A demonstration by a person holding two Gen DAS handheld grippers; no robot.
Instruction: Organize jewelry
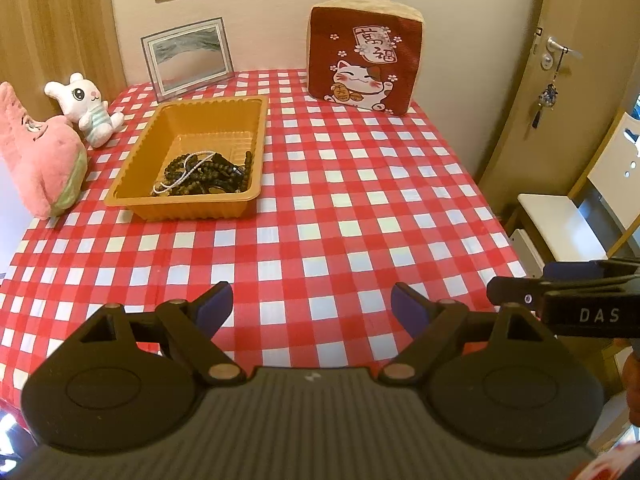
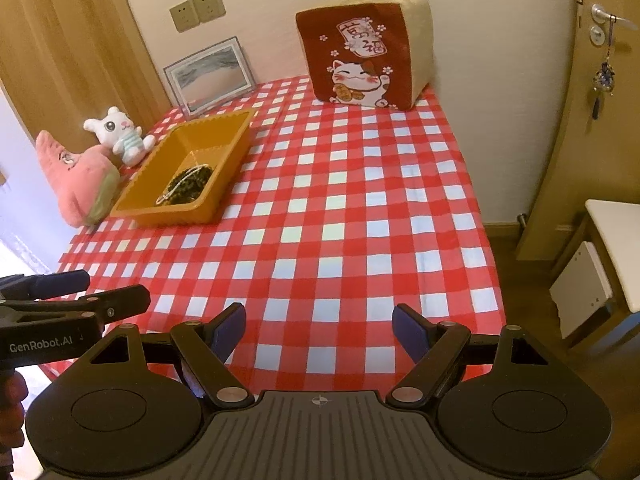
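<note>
The jewelry (image 1: 204, 174), a tangle of dark bead strands with a pale cord running through it, is lying heaped in the near end of the orange tray (image 1: 132, 156), which is sitting on the left side of the checked tablecloth (image 1: 360, 220); gathered in one bin like that, the pieces are staying together rather than straying over the cloth, and the far end of the tray is lying bare. No loose pieces are showing on the cloth, so you are probably looking at a task that is close to finished. You are holding the left gripper (image 1: 312, 306) over the near edge of the table with its jaws standing wide and nothing between them, well apart from the tray. You are keeping the right gripper (image 2: 318, 326) just beside it, likewise spread and empty. Around the tray, a white bunny plush (image 1: 86, 110) and a pink plush (image 1: 38, 160) are resting at the left edge, and a framed picture (image 1: 188, 56) and a lucky-cat cushion (image 1: 364, 60) are leaning against the back wall, all clear of your working space
</note>
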